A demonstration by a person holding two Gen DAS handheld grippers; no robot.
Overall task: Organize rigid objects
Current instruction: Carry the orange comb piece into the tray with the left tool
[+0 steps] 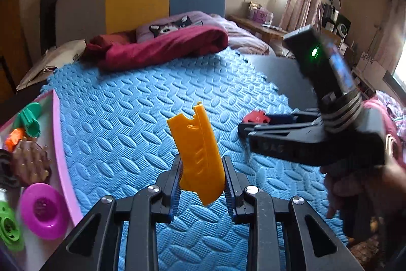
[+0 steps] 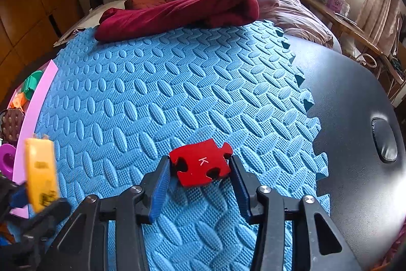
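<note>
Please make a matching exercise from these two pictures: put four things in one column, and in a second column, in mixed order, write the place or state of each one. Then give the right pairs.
Things:
1. yellow plastic piece
2. red puzzle piece
3. magenta bowl
4. dark red blanket

Places or states:
A. in the pink-rimmed tray
B. lying on the blue foam mat, between the right gripper fingers
C. bunched at the mat's far edge
D. clamped in the left gripper, lifted off the mat

Pairs: 1-D, 2-B, 3-A, 4-C
</note>
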